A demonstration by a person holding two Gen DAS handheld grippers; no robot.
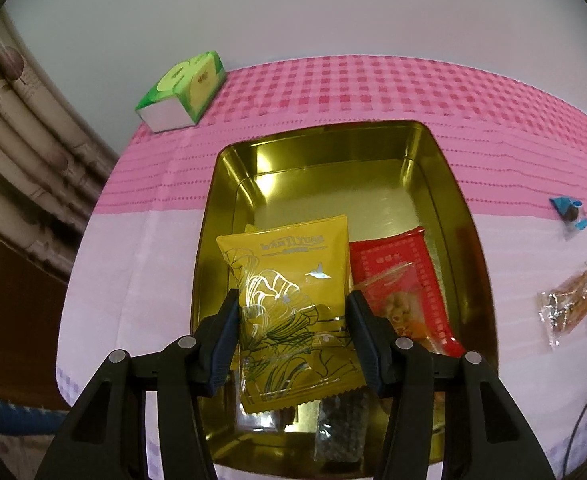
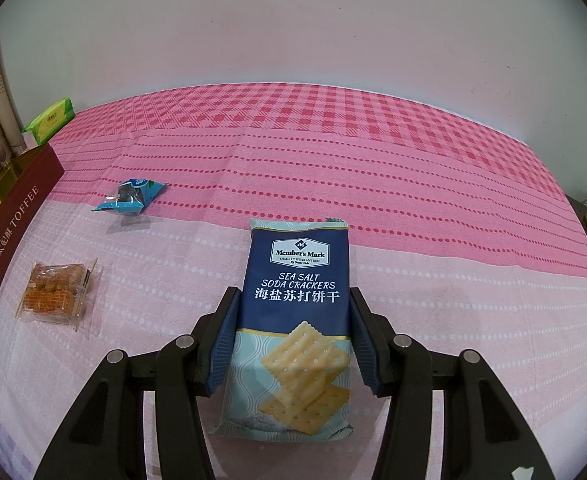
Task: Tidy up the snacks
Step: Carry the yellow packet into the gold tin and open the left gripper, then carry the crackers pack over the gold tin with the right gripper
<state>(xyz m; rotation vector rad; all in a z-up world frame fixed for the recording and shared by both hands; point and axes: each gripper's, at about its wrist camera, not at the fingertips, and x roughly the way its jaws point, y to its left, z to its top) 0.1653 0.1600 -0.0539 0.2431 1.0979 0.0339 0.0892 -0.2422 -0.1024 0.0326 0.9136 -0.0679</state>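
My left gripper (image 1: 293, 320) grips a yellow snack packet (image 1: 289, 304) over the near end of the gold tin (image 1: 445, 168), which already holds a red packet (image 1: 409, 276) on its right side. My right gripper (image 2: 293, 320) is closed on a blue cracker packet (image 2: 297, 320) lying on the pink-clothed worktop (image 2: 453, 240). A clear-wrapped snack (image 2: 53, 292) and a small blue packet (image 2: 133, 196) lie to the left, near the tin.

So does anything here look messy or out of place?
Nothing spilled or torn. Two snacks lie loose on the tablecloth, outside the gold tin: a small blue packet and a clear-wrapped pastry.
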